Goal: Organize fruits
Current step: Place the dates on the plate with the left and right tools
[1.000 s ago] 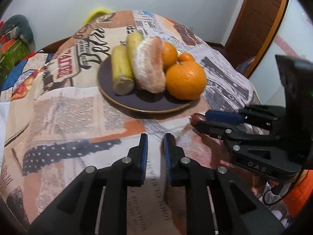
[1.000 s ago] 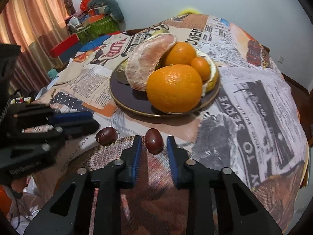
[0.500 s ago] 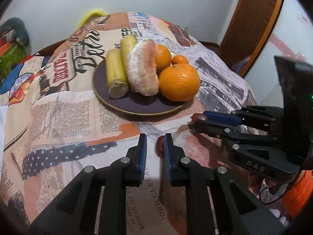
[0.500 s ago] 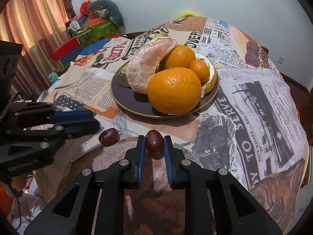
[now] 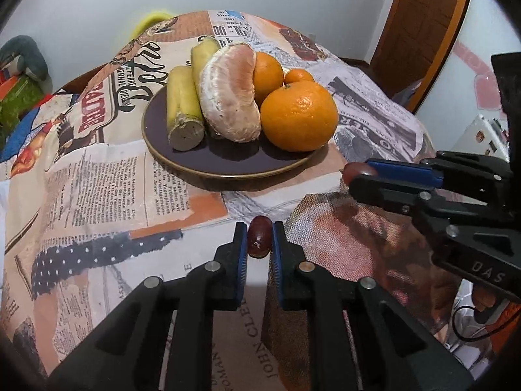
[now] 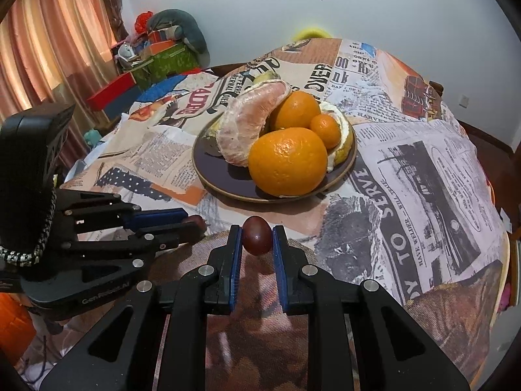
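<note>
Dates (image 5: 259,241) sit clenched in both my grippers (image 6: 257,235), one each; plate (image 5: 228,163) lies straight ahead, nearer my right gripper (image 5: 353,176)

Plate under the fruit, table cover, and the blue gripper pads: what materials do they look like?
Plate: likely glazed ceramic; glossy dark purple with a tan rim.
Tablecloth: looks like printed woven fabric; matte newspaper pattern, wrinkled and draping over the edge.
Pads of the right gripper: probably ribbed rubber or soft plastic; fine grooves show, but which cannot be told.
</note>
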Action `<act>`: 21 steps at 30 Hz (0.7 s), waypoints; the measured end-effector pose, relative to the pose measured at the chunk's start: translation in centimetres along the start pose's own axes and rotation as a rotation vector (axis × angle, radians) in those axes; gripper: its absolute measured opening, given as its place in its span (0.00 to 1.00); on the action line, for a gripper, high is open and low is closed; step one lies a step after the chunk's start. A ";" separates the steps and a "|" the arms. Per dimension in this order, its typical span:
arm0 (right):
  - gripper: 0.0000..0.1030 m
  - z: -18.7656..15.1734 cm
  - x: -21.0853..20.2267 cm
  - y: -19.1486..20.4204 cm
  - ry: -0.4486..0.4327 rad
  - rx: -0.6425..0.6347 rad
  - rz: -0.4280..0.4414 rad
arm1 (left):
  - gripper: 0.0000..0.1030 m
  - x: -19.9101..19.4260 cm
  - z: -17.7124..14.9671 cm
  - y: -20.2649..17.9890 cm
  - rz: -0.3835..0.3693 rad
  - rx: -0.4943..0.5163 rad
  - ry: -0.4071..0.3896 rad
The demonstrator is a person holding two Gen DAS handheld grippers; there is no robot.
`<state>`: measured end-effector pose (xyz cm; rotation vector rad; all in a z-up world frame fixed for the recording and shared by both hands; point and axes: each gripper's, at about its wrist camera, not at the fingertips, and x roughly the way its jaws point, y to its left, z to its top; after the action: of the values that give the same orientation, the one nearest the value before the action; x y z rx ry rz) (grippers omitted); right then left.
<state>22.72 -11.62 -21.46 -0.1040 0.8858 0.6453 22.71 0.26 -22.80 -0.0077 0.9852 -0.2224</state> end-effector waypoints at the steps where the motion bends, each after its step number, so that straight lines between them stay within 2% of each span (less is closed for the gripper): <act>1: 0.17 0.1 0.0 0.1 -0.002 -0.001 0.001 | 0.13 -0.3 0.0 0.2 0.002 -0.005 -0.007; 11: 0.17 1.9 0.6 1.3 -0.025 -0.024 0.021 | 0.13 -3.2 1.4 2.3 0.024 -0.039 -0.097; 21: 0.17 4.2 2.2 2.4 -0.039 -0.063 0.028 | 0.13 -3.2 3.3 4.5 0.017 -0.058 -0.130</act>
<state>25.27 -7.14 -19.98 -0.1346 0.8306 0.6997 24.55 5.00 -18.78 -0.0661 0.8613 -0.1752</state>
